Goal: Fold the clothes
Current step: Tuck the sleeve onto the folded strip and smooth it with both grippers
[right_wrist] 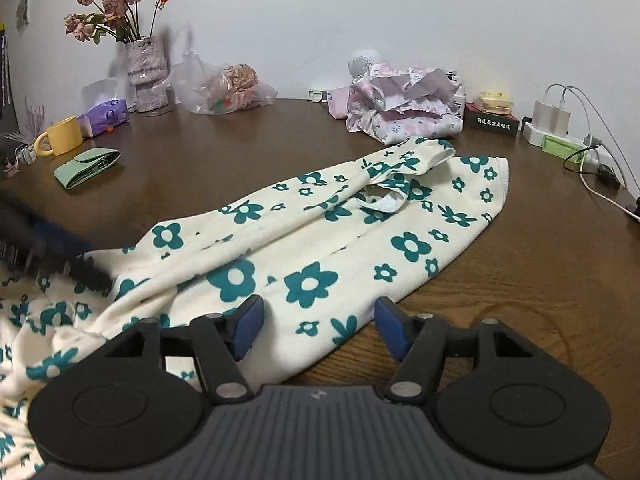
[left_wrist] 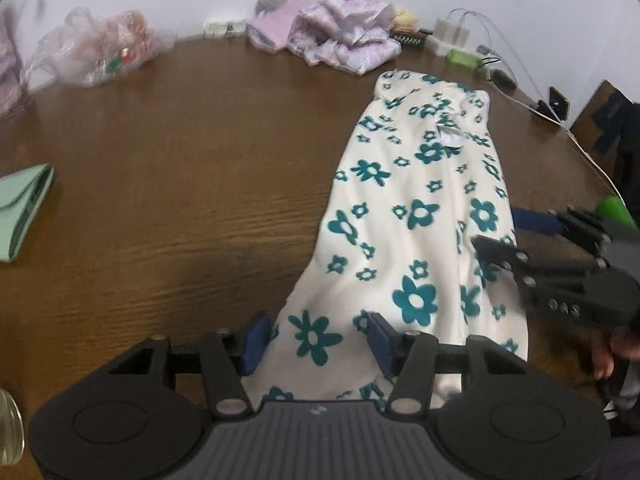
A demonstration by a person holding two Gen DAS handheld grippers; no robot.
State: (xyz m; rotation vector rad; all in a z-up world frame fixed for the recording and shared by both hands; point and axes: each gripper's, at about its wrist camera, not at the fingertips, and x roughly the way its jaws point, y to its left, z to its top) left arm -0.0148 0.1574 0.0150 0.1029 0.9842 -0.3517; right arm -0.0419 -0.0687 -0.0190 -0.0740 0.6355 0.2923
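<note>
A cream garment with teal flowers [left_wrist: 420,216] lies folded lengthwise on the brown wooden table [left_wrist: 180,184]. Its collar end with a white label points toward the wall. My left gripper [left_wrist: 319,340] is open, its blue pads standing wide on either side of the garment's near end. In the right wrist view the same garment [right_wrist: 320,240] runs diagonally. My right gripper [right_wrist: 319,322] is open over its near edge, one pad above cloth, the other above bare table. The right gripper [left_wrist: 516,236] also shows at the garment's right edge. The left gripper [right_wrist: 48,248] appears as a dark blur.
A pile of pink floral clothes [right_wrist: 400,108] sits by the wall. A plastic bag [right_wrist: 224,88], a vase of dried roses [right_wrist: 146,72], a yellow mug [right_wrist: 60,136] and a green pouch [right_wrist: 86,168] stand at the left. Chargers and cables [right_wrist: 560,128] lie at the right.
</note>
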